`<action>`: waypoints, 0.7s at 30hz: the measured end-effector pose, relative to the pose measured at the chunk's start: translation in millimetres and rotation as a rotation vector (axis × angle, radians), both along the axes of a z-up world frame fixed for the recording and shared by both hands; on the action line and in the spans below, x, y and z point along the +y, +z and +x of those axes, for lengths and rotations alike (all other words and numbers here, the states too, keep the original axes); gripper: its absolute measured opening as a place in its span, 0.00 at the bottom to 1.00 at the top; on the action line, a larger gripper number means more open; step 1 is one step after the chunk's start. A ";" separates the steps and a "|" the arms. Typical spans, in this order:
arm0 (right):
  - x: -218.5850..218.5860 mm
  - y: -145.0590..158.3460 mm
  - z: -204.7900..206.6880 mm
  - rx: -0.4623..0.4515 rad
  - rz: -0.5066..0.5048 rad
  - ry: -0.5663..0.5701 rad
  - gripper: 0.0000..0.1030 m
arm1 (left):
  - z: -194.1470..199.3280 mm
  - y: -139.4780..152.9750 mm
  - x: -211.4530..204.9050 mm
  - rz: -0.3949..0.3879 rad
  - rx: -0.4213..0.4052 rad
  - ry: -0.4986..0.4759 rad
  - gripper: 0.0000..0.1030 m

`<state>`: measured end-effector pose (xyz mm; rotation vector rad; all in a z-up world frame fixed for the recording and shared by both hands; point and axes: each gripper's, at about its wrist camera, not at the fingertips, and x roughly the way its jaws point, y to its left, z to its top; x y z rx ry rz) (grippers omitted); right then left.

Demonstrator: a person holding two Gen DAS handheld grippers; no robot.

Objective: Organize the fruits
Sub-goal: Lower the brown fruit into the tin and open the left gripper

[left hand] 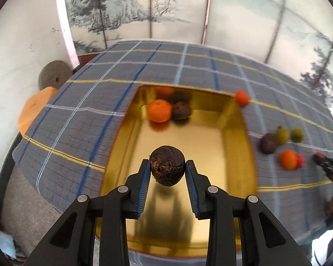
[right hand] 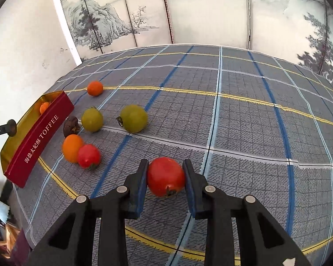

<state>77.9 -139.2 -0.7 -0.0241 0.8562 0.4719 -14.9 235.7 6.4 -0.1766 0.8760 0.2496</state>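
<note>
My left gripper is shut on a dark brown wrinkled fruit and holds it above the gold inside of the toffee tin. An orange and another dark fruit lie at the tin's far end. My right gripper is shut on a red tomato just over the checked cloth. Left of it lie a red tomato, an orange, a dark fruit, two green tomatoes and a far orange.
The tin's red wall reads TOFFEE and stands at the table's left edge. The checked tablecloth covers the table. A painted folding screen stands behind. An orange stool sits beyond the table's left side.
</note>
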 end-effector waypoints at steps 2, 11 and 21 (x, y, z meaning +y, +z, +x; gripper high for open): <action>0.5 -0.1 0.0 -0.002 -0.002 -0.002 0.28 | 5.6 -7.5 7.3 0.004 0.010 0.003 0.32; 5.2 -4.7 2.1 0.012 -0.033 -0.007 0.28 | 27.0 -14.0 17.0 0.050 0.004 0.005 0.33; 6.1 -7.2 4.7 0.019 -0.051 -0.021 0.28 | 38.1 -5.8 22.2 0.105 -0.005 0.023 0.37</action>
